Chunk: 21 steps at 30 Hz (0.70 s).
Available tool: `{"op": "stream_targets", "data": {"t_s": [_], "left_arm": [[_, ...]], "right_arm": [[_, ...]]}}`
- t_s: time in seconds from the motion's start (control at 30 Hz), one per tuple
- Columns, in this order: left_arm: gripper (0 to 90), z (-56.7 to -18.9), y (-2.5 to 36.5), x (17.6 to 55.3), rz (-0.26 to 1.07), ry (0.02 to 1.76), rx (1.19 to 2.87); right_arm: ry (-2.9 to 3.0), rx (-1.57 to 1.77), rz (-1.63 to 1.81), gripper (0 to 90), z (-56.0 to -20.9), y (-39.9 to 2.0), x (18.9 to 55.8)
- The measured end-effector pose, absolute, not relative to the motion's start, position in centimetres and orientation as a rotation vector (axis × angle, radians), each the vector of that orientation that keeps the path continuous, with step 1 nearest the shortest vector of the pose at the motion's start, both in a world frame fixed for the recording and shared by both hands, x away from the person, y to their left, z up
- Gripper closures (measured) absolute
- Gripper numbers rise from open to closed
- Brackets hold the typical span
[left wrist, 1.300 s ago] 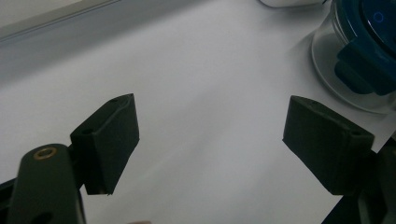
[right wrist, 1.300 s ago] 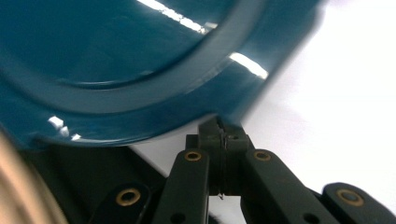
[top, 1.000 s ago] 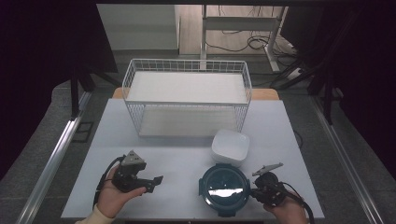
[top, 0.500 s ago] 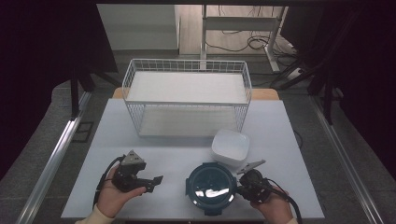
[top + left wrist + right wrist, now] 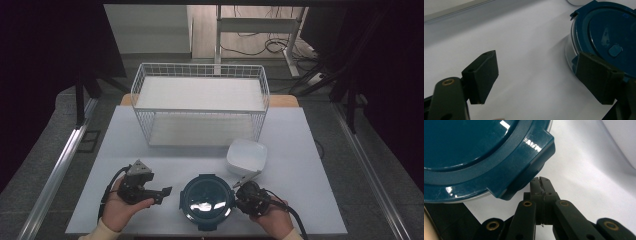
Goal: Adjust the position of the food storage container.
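Note:
A round clear container with a dark blue clip-on lid (image 5: 206,200) stands near the table's front edge between my two grippers. My right gripper (image 5: 237,196) is shut with nothing between its pads. In the right gripper view its tips (image 5: 540,181) lie right against a clip tab of the lid (image 5: 474,152). My left gripper (image 5: 165,192) rests in the hand to the left of the container, jaws open. In the left gripper view its pads (image 5: 483,72) stand wide apart over bare table, with the container (image 5: 609,37) just beyond the right pad.
A white square bowl (image 5: 246,156) sits just behind the container and the right gripper. A white wire basket (image 5: 200,102) stands across the back of the white table (image 5: 150,155). Dark floor and metal rails flank the table.
The right hand has moved left with its shut gripper, and the blue-lidded container has slid left along with it, nearer the left gripper. The left hand has stayed put.

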<state>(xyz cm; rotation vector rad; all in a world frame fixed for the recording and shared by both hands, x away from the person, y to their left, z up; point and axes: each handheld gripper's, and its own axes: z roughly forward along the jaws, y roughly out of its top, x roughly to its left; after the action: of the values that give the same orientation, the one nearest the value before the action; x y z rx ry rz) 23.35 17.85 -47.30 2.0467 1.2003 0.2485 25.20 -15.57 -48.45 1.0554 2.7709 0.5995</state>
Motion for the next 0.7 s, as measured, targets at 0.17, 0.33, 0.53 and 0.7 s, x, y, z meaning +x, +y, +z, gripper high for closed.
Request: {"op": "stream_targets", "data": {"t_s": [0.17, 0.33, 0.53, 0.7], "left_arm": [[18.0, -47.4, 17.9, 23.4, 0.249, 1.203, 2.047], [18.1, -47.4, 18.2, 23.4, 0.25, 1.217, 2.033], [18.1, -47.3, 18.2, 23.4, 0.253, 1.221, 2.027], [17.8, -47.2, 17.9, 23.3, 0.247, 1.219, 2.023]], "right_arm": [[2.765, 1.045, 0.64, 89.6, -48.6, -15.8, 25.1], [2.699, 1.09, 0.762, 89.5, -47.8, -17.7, 24.8], [2.608, 1.153, 0.913, 82.4, -47.1, -20.2, 24.7], [2.534, 1.224, 1.062, 41.6, -47.0, -21.4, 25.1]]}}
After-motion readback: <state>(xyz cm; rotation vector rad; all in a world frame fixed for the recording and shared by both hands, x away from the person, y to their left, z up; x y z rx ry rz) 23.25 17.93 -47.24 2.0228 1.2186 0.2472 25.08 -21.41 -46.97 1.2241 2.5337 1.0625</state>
